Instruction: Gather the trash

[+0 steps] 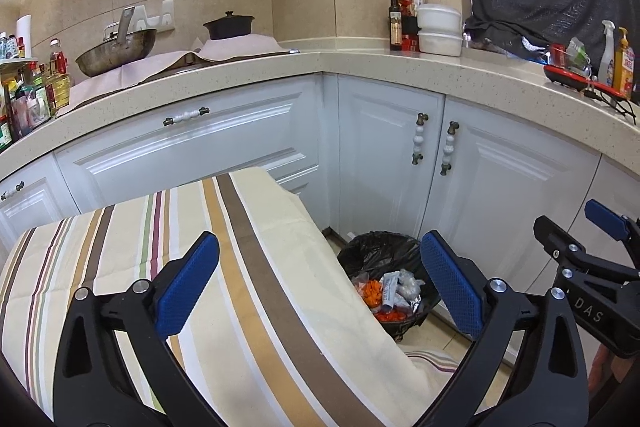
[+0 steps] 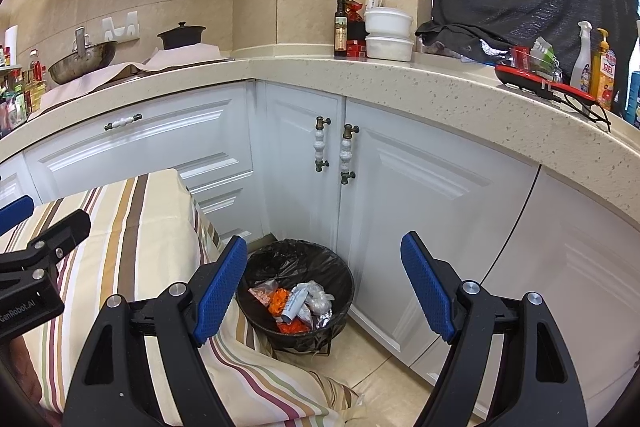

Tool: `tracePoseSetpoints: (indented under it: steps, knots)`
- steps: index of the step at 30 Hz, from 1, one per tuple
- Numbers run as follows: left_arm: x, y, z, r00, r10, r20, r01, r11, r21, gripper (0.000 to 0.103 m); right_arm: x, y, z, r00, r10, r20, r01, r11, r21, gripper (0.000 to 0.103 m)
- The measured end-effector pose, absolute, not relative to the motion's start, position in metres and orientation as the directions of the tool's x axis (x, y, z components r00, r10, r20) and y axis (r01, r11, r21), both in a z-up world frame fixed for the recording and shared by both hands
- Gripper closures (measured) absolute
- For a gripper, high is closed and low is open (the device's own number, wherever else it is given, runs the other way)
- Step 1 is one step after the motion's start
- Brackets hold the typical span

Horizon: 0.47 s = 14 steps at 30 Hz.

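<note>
— Left gripper [image 1: 320, 287], black frame with blue textured pads, stands spread wide with nothing between the pads; it hangs over a striped cream, brown and gold cloth-covered table [image 1: 120, 267]. And the right one?

— Right gripper [image 2: 324, 291], same make, is parted too and empty. Between its pads, lower down, sits the round black bin lined with a black plastic bag [image 2: 296, 267].

— Where is the trash?

— In that bin: crumpled orange wrappers [image 2: 280, 301], a white tube [image 2: 294, 303] and a ball of silvery foil [image 2: 320, 303], all lying on the bottom. The bin stands on beige floor tiles [image 2: 380, 383], tucked into the inner corner of white panelled cabinets [image 2: 420, 207], just beside the hanging edge of the cloth.

— And the room?

— A kitchen with beige wall tiles. A speckled cream stone counter [image 1: 360, 65] bends round the corner. On it: a steel wok [image 1: 116, 53] and a dark lidded pot [image 1: 228, 25] on a pale cloth, a dark glass bottle [image 1: 395, 23] next to two stacked white lidded tubs [image 1: 440, 29], a red tray [image 1: 580, 83] — and spray and pump bottles at the far right.
</note>
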State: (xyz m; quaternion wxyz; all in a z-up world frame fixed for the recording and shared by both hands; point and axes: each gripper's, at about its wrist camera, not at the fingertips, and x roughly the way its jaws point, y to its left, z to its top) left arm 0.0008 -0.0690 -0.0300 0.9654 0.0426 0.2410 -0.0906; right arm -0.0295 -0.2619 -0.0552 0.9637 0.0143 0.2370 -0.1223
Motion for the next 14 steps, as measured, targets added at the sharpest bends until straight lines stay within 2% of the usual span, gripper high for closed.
tracePoseSetpoints:
  steps: [7,14]
  knots:
    - [0.005,-0.065,-0.031,0.866,-0.111,-0.488,0.164,0.984,0.068,0.005,-0.029,-0.26,-0.056,0.863,-0.218,-0.456,0.231,0.972,-0.028,0.026]
    - [0.019,-0.047,-0.04,0.837,-0.055,-0.545,0.11,0.992,0.069,0.005,-0.016,-0.249,-0.062,0.861,-0.182,-0.475,0.192,0.981,-0.028,0.025]
